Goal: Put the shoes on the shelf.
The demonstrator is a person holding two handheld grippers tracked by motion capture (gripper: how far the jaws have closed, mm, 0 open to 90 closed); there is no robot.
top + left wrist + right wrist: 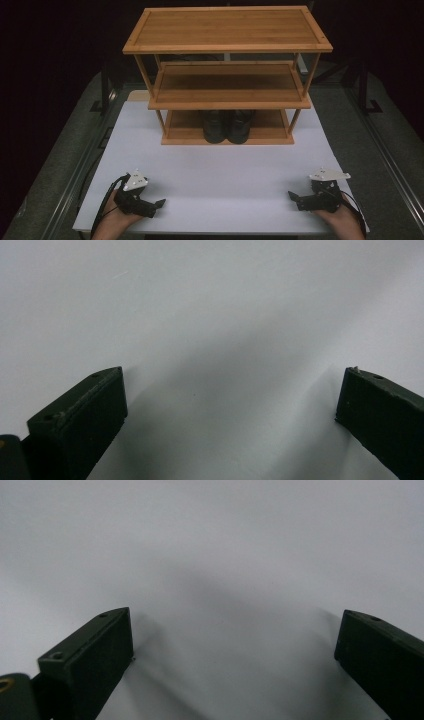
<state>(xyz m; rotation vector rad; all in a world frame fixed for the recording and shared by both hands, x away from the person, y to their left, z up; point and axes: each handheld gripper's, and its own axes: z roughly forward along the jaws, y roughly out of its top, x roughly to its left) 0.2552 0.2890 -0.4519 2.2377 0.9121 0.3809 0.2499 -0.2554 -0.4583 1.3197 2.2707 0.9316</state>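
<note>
Black leather shoes (227, 126) are sitting deep on the bamboo rack's (227, 30) bottom shelf, so the left gripper (159, 204) and right gripper (292, 196), both resting wide open and empty, are probably risking bumping the shelf above.

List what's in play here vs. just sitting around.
In play:
- left gripper, open, near table edge
- right gripper, open, near table edge
- pair of black shoes on the bottom shelf
- wooden rack

Just there:
- white table
- dark stands behind the table
</note>
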